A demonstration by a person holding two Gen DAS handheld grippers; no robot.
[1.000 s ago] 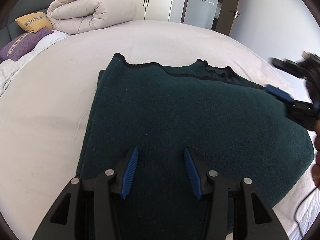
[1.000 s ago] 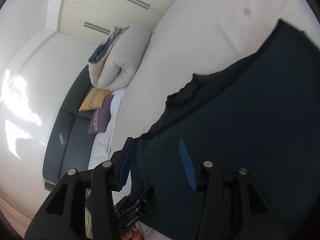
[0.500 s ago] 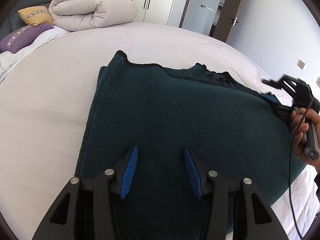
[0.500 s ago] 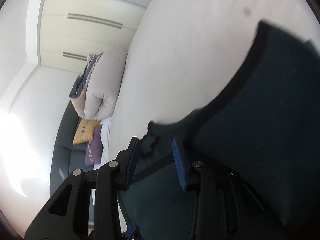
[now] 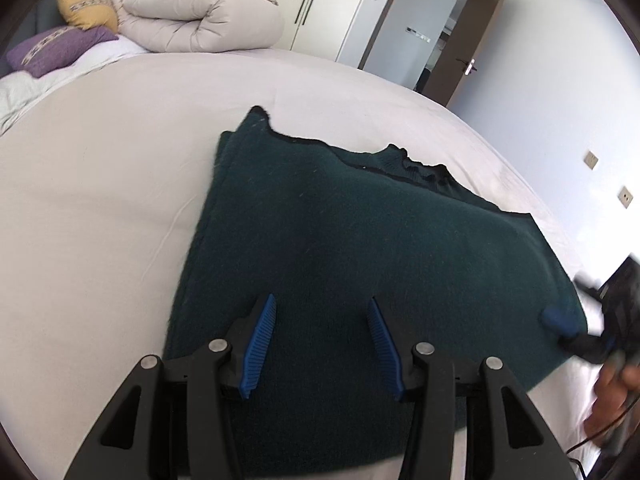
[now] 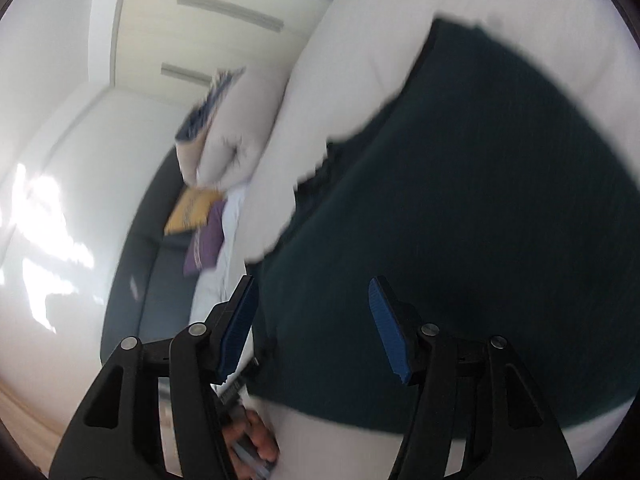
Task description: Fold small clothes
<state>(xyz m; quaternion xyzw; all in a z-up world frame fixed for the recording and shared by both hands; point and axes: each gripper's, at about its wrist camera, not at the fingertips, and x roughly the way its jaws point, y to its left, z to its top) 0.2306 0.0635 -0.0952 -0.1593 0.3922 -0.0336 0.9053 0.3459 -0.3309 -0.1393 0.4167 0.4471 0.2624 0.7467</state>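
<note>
1. Left wrist view: dark green sweater (image 5: 360, 248) lies flat on the bed (image 5: 100, 208), already doubled over itself; a lower layer edge shows along its far side, near the collar.
2. Left tool (image 5: 322, 344) hovers over the near edge of the sweater, its blue pads apart, nothing pinched between them.
3. Right tool (image 6: 312, 328) sits at the sweater's right-hand edge; its jaws are opening. Right wrist view is blurred, but the cloth lies below the gap and neither pad presses on it.
4. Same tool shows in the left view at the far right (image 5: 560, 322), a hand (image 5: 612, 400) behind it.
5. Judgement: at least one fold is done and laid down. Remaining, probably: one more fold to make a compact packet, then smoothing.
6. Rolled duvet (image 5: 196, 20) and cushions (image 5: 64, 44) sit well apart at the head of the bed.
</note>
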